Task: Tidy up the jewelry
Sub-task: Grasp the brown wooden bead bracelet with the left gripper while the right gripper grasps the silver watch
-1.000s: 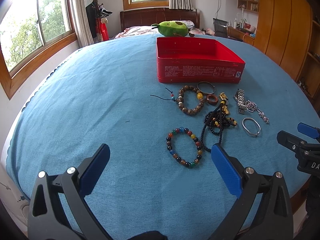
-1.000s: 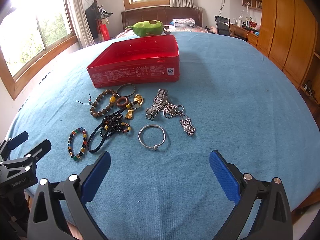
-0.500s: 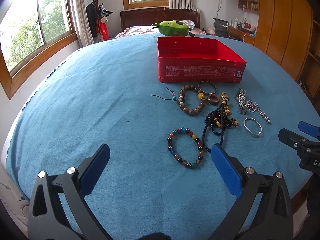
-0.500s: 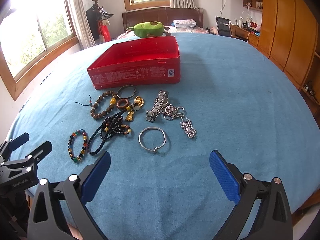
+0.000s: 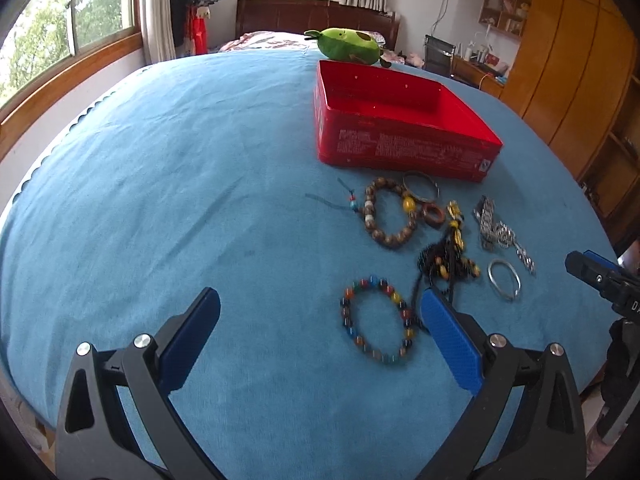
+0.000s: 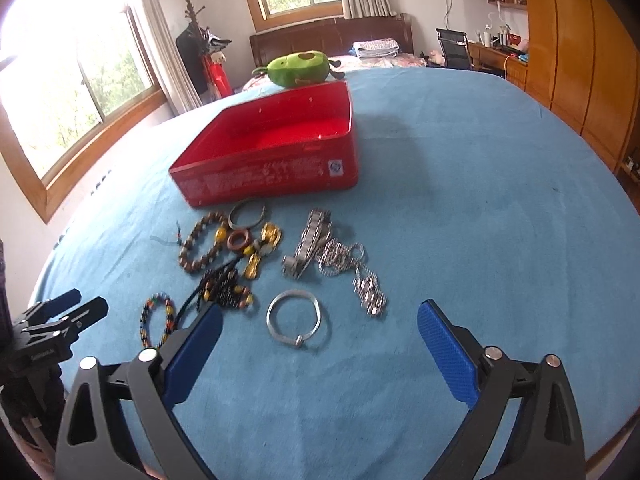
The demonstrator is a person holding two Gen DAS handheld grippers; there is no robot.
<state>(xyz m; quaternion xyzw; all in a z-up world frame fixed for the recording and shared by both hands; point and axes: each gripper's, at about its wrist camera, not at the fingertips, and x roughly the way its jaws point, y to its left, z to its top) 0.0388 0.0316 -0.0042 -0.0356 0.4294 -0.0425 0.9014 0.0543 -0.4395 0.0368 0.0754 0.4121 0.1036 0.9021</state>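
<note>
1. Two grippers in my views, both spread wide and holding nothing: left gripper (image 5: 320,316), right gripper (image 6: 320,328).
2. Multicoloured bead bracelet (image 5: 378,320) lies leftmost on the blue cloth (image 5: 180,200), touching a black cord necklace (image 6: 224,288).
3. Silver bangle (image 6: 294,318) sits between my right fingers.
4. Silver chain (image 6: 360,276) lies rightmost.
5. Red tin (image 6: 276,152) stands just behind the jewelry, open-topped.

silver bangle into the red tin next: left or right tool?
Right, probably. The silver bangle lies just ahead of the open right tool, between its fingers. The open left tool faces the colored bead bracelet. Red tin looks empty.
</note>
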